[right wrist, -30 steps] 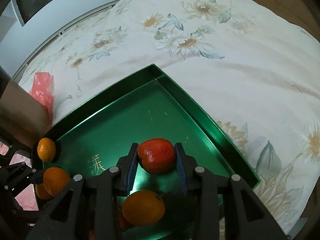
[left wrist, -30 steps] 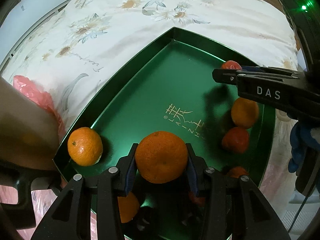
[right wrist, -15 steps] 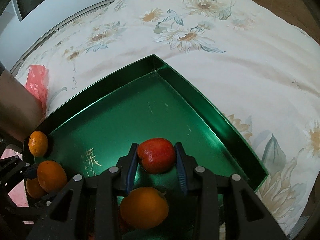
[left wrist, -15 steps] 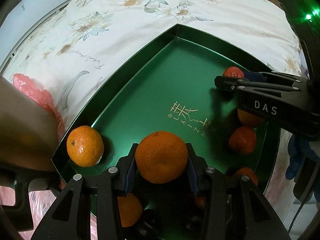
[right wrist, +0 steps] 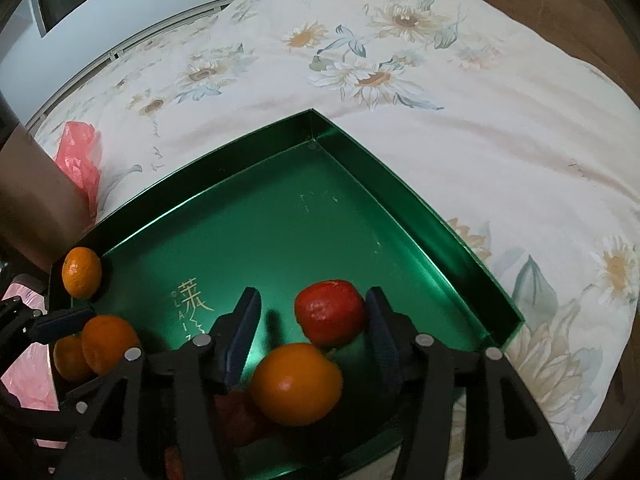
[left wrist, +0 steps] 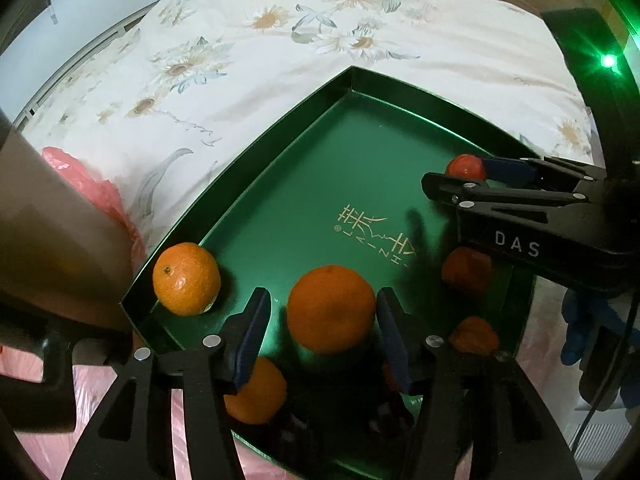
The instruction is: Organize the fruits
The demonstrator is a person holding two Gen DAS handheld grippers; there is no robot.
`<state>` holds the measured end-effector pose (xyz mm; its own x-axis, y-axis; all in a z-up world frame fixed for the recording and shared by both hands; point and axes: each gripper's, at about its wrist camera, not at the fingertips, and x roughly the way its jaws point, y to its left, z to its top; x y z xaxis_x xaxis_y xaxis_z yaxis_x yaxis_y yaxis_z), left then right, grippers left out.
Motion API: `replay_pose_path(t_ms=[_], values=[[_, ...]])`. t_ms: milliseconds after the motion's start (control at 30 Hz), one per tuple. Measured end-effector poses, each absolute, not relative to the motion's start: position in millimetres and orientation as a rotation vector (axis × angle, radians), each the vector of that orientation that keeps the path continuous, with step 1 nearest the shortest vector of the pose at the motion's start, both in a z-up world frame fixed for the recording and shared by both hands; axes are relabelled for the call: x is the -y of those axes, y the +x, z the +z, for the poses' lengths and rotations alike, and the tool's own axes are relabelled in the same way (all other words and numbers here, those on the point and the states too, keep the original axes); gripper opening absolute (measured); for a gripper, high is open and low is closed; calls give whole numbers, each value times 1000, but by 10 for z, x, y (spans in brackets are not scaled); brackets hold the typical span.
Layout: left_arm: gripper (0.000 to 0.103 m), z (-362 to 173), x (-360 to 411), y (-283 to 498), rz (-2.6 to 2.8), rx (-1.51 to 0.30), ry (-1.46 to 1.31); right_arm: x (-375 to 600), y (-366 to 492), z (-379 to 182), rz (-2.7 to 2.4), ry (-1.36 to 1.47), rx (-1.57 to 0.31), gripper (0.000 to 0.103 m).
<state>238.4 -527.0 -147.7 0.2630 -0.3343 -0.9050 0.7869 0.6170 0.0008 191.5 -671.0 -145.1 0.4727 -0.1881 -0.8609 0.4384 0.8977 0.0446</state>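
Left wrist view shows the left hand-held gripper (left wrist: 322, 320) opening off its orange (left wrist: 331, 307) while the right hand-held gripper (right wrist: 310, 324) lets go of the red fruit (right wrist: 330, 311), so both now sit in the green tray (left wrist: 280, 152) on the bed.

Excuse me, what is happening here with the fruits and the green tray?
A person with a gripper in each hand is putting fruit into a green tray on a flowered bedspread. The left gripper is opening around an orange; the right gripper is opening around a red fruit. Both pieces sit in the tray, among other fruit.
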Motion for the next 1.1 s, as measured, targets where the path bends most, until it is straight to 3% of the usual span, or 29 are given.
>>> replay_pose_path(t_ms=[167,267,533,1100], values=[[49,-1382,5100,2257,-826,-1032,493,6614,1833,-1340,-406,269,-984,86],[50,-1290,4958,2149,-839,-1020,479,6505,1782,-1255,-410,261,-965,97],[54,-1051,4393,1993,-829,-995,423,5975,1682,-1049,-395,192,-927,103],[57,-1040,2996,2155,-676,-1006,319,4827,1546,-943,-318,157,-934,103]])
